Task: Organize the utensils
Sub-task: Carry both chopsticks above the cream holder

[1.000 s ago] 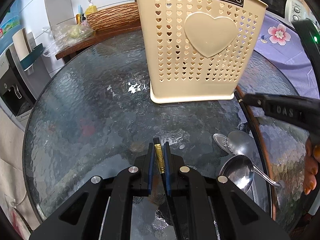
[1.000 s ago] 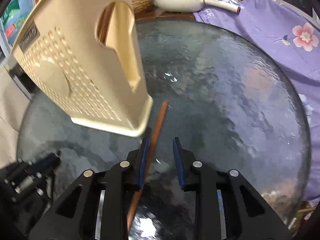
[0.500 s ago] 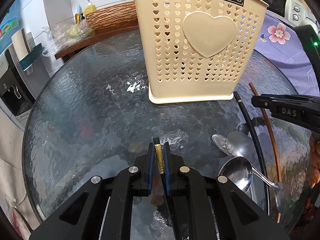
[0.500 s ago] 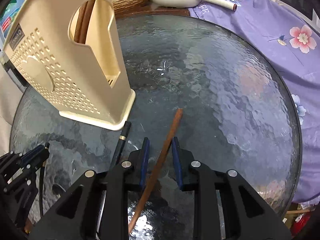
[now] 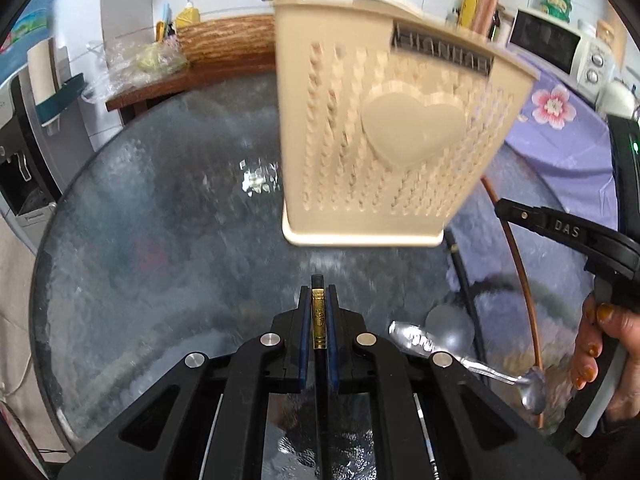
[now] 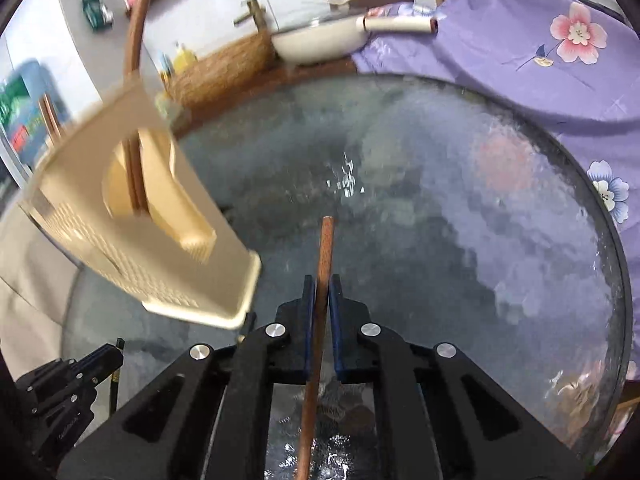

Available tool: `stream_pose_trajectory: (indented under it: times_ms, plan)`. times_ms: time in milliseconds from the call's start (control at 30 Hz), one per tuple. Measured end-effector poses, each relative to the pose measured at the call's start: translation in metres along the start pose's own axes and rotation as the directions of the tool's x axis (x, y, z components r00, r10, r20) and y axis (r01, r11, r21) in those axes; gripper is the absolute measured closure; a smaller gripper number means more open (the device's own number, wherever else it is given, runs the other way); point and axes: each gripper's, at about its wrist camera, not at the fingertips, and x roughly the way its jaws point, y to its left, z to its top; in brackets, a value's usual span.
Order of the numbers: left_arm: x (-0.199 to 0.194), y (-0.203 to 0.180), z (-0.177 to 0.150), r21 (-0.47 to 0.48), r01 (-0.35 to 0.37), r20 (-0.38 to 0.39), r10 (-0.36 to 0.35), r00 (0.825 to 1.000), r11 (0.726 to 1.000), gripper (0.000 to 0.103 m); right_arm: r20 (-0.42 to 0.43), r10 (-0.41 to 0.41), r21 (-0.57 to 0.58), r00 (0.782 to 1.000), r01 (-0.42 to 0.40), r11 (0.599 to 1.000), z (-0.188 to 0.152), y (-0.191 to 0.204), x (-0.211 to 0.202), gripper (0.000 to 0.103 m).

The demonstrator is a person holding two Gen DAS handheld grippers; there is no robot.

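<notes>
My left gripper (image 5: 319,292) is closing tight on a black chopstick (image 5: 319,322) with a gold band, gripped near its end. The right gripper (image 6: 322,284) is closing on a brown chopstick (image 6: 325,248), which sticks out ahead over the glass table (image 6: 460,240); both pads press it. The cream heart-pattern utensil holder (image 5: 384,140) stands just beyond both grippers and holds brown chopsticks (image 6: 134,176). In the left wrist view the right gripper (image 5: 504,210) appears at the right with its brown chopstick (image 5: 520,280). Another black chopstick (image 5: 464,280) and metal spoons (image 5: 450,326) lie on the glass.
A person's hand (image 5: 592,340) grips the right tool. Behind the round table are a wicker basket (image 5: 228,38), a white pan (image 6: 320,42), a microwave (image 5: 548,44) and a purple flowered cloth (image 6: 520,60). The table rim (image 6: 616,248) curves close on the right.
The right jaws have shut on the brown chopstick, now straight between them and raised off the glass. The right gripper swung away from the holder. The left grip is unchanged; both views have rolled.
</notes>
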Motion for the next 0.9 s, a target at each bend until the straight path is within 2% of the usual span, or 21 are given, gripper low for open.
stream_pose_trajectory:
  times_ms: [267, 567, 900]
  plan:
    - [-0.042, -0.001, 0.027, -0.021, 0.018, 0.122, -0.015, 0.992, 1.0, 0.096, 0.144, 0.052, -0.051, 0.988, -0.045, 0.998, 0.02, 0.008, -0.047, 0.095]
    - [-0.095, -0.006, 0.04, -0.018, 0.047, 0.244, -0.041, 0.969, 0.999, 0.096, 0.286, 0.114, -0.158, 0.951, -0.071, 0.985, 0.031, 0.026, -0.116, 0.096]
    - [-0.144, -0.007, 0.04, -0.003, 0.036, 0.353, -0.033, 0.935, 0.999, 0.096, 0.334, 0.189, -0.286, 0.923, -0.092, 0.954, 0.016, 0.046, -0.173, 0.096]
